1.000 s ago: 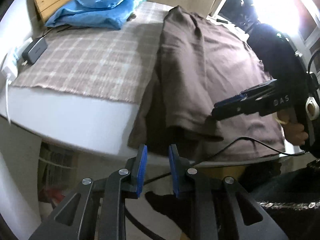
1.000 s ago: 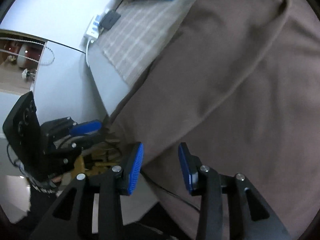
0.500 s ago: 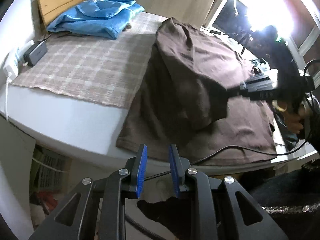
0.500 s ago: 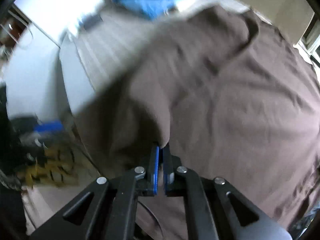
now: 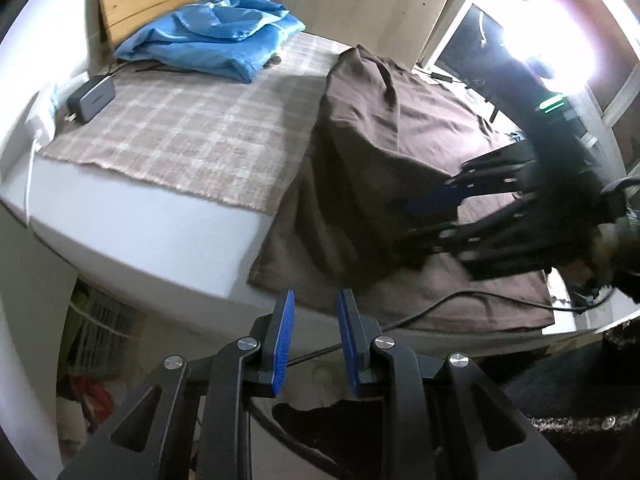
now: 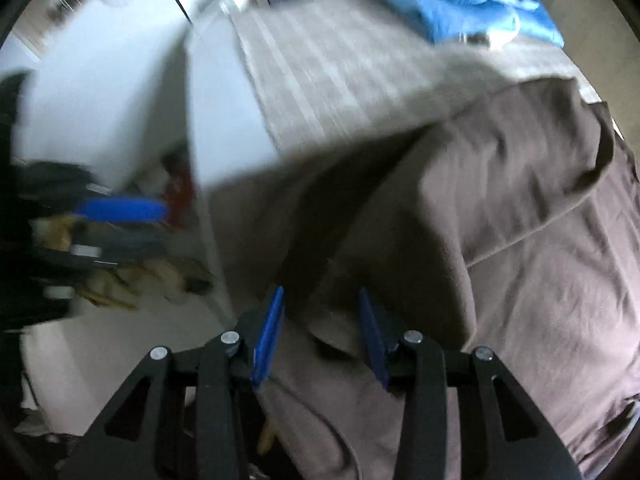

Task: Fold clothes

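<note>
A brown shirt [image 5: 384, 152] lies on the plaid-covered table, one side folded over onto itself; it fills the right wrist view [image 6: 500, 248]. My right gripper [image 6: 320, 320] is open just above the folded edge, with cloth between the fingers but not pinched; it shows blurred in the left wrist view [image 5: 436, 208]. My left gripper [image 5: 314, 340] is open and empty, off the table's near edge, below the shirt's hem.
A folded blue garment [image 5: 212, 40] lies at the table's far left corner. A grey charger [image 5: 90, 96] and white power strip sit at the left edge. A black cable [image 5: 460, 300] crosses the shirt's near hem. A basket [image 5: 96, 328] stands under the table.
My right gripper closed on the shirt's left edge, carried it over onto the shirt, and has now opened. My left gripper stayed open and barely moved.
</note>
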### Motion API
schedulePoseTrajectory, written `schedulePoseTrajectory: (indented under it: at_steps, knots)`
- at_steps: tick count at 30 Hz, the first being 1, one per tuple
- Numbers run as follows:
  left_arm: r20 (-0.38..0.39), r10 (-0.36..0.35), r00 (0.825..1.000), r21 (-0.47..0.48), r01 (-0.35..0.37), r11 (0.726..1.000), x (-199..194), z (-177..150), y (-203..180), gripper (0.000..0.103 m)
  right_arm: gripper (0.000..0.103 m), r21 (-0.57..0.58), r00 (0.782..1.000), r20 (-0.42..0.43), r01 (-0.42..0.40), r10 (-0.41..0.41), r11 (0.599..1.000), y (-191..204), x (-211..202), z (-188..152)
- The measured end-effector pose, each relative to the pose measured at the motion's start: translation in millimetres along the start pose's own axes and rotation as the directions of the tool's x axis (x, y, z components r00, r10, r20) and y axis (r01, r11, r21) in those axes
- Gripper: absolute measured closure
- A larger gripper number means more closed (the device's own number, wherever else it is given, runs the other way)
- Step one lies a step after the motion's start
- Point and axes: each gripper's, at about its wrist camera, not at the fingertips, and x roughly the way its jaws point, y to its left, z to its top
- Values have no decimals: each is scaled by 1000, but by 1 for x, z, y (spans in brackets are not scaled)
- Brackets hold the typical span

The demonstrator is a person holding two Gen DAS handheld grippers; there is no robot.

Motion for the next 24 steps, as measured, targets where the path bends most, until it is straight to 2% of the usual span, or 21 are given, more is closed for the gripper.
schedulePoseTrajectory:
  at_steps: [2,4,5,6,7,8,10,12,15,18,20,21,24]
  knots:
    - [14,0,1000,-19,0,1000,-5,-5,5,82,64,-12,998,-23,54,-54,998,-2,10,-3]
    - [27,6,1000,-38,-5,999,-7,-8,10,82,64,-29,998,-5,56,-56,998,-2,10,-4]
    - [33,10,999,-48,-8,999,-9,-10,12,82,69,-38,999,6,54,-54,998,-1,9,-5]
    - [39,12,999,-56,-10,998,-11,-11,15,82,87,-30,999,15,32,-31,999,-5,7,-3]
    - [45,14,999,-60,-12,998,-15,-12,16,82,97,6,1000,16,-21,20,1000,-12,4,-1]
    - [50,18,999,-61,-14,998,-18,-14,17,82,97,75,992,17,-124,123,989,-23,1,2]
    - [64,24,998,-61,-20,998,-26,-14,18,82,97,199,946,46,-322,319,925,-42,-6,6]
    - [81,31,996,-65,-26,998,-34,-13,21,82,97,230,905,81,-424,417,876,-44,-15,12]
    - [102,24,995,-76,-17,997,-42,-10,24,82,97,219,877,103,-481,470,849,-33,-14,27]
    - [90,30,995,-62,-25,998,-37,-5,24,82,95,247,864,73,-499,498,831,-26,13,41]
    - [79,29,996,-54,-25,998,-32,-1,23,82,92,258,863,23,-493,505,831,-23,34,53]
    - [73,23,997,-48,-19,999,-29,1,21,82,87,278,851,14,-508,525,816,-25,38,55]
    - [60,13,998,-9,-12,1000,-23,8,10,82,77,281,803,69,-585,592,761,-37,13,50]
